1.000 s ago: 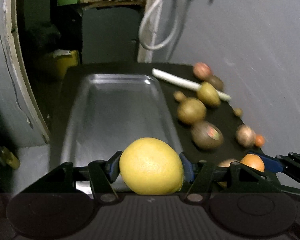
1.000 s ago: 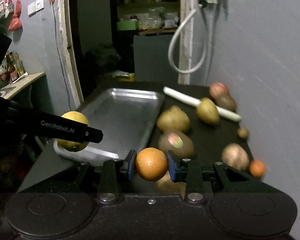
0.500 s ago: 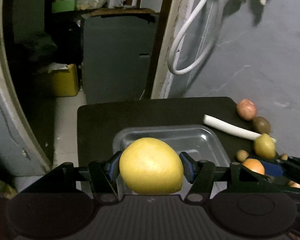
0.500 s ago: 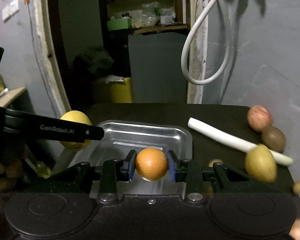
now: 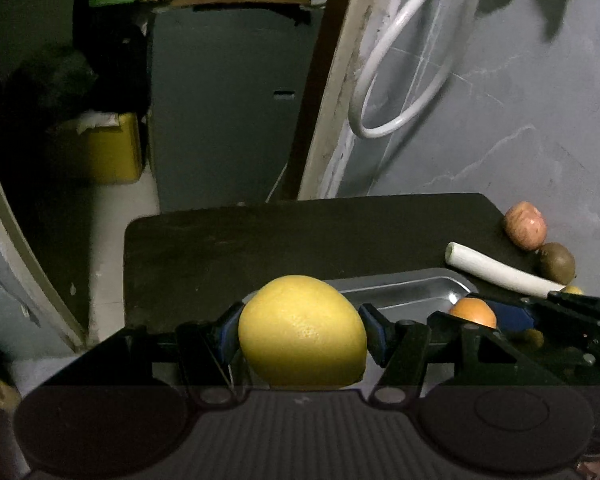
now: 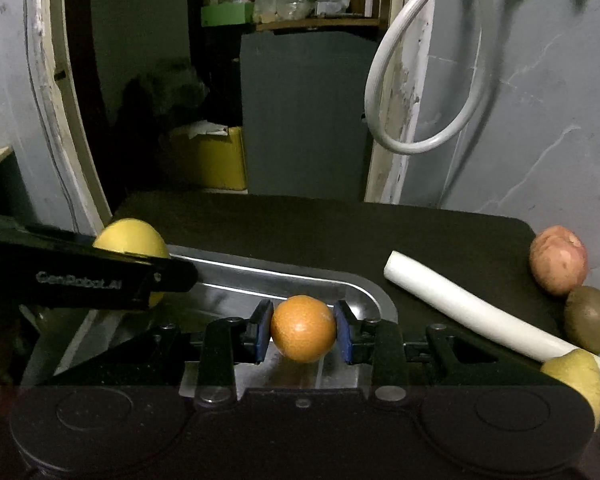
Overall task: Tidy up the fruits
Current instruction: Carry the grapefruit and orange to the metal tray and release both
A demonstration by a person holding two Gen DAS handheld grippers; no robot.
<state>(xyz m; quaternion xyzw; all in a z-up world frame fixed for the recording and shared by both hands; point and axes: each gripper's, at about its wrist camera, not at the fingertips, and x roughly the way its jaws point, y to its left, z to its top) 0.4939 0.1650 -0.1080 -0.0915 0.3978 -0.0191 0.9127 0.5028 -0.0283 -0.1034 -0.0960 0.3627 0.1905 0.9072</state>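
Left claw (image 5: 302, 334) pinches the big yellow lemon (image 5: 302, 330), right claw (image 6: 303, 330) pinches the small round orange (image 6: 303, 328); the shiny metal tray (image 6: 300, 280) lies below, stretching toward twelve o'clock.

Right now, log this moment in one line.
left hand-held gripper: holds lemon | right hand-held gripper: holds orange | both over tray

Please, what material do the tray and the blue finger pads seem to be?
Shallow rectangular silver tray: likely polished metal, perhaps steel; its rim gives bright mirror-like reflections. Blue pads gripping the round orange fruit: probably matte rubber or soft plastic; no gloss, though uncertain.
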